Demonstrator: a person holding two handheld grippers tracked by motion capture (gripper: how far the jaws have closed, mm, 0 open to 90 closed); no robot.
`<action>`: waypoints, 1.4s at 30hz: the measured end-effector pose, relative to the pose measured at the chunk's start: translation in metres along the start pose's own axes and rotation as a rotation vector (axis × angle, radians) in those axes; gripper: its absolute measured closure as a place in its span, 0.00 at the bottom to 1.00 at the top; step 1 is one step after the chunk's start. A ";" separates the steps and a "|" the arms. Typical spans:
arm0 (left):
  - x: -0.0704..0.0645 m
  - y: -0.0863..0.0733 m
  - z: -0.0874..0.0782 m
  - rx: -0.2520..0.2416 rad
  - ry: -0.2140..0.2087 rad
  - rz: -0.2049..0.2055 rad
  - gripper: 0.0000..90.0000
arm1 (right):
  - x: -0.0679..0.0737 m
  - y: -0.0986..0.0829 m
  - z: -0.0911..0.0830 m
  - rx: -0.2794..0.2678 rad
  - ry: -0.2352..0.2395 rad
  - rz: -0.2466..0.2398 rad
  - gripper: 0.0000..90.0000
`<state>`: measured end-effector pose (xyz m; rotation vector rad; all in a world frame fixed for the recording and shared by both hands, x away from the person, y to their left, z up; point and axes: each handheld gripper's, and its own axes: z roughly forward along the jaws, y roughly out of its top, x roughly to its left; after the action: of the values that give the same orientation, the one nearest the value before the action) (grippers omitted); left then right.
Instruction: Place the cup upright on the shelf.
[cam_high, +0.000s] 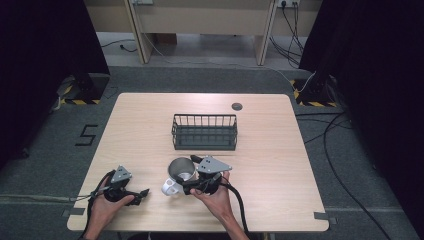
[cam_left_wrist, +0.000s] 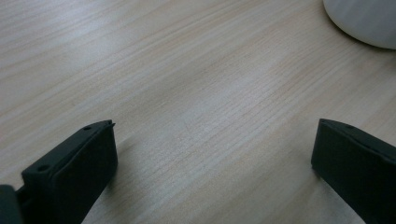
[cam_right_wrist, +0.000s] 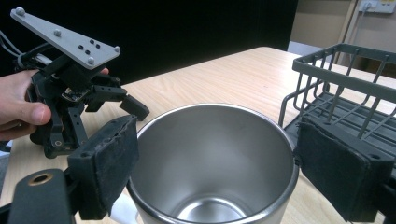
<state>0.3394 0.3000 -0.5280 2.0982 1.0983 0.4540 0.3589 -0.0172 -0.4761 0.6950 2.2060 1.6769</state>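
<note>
Round steel mug (cam_right_wrist: 212, 163), brushed and gleaming inside, thin rolled rim, white outside (handle toward the person), upright between the spread padded jaws of the right gripper (cam_right_wrist: 215, 163), pads just off the rim. Dark wire basket (cam_right_wrist: 345, 93) just beyond. Left gripper (cam_left_wrist: 212, 154) jaws wide apart over bare pale wood table (cam_left_wrist: 187, 70), mug beyond one jaw tip.

Lab: black curtains (cam_high: 45, 45), hazard-taped stands (cam_high: 80, 90), floor cables (cam_high: 345, 165).

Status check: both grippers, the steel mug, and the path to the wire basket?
Left gripper open, over bare table. Right gripper open, jaws flanking white steel-lined mug, no grip evident. Dark wire basket just beyond, path unobstructed.
</note>
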 end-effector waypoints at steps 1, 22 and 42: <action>0.000 0.000 0.000 0.000 0.000 0.000 0.00 | 0.000 0.000 0.000 -0.007 -0.002 -0.018 0.16; 0.000 0.000 0.000 0.000 0.000 0.000 0.00 | 0.008 -0.005 -0.012 -0.002 -0.034 -0.076 0.15; 0.000 0.000 0.000 0.000 0.000 0.000 0.00 | 0.004 -0.015 0.014 -0.061 -0.030 -0.034 0.01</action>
<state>0.3394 0.3000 -0.5280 2.0982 1.0984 0.4539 0.3592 -0.0066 -0.4941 0.6585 2.1250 1.6984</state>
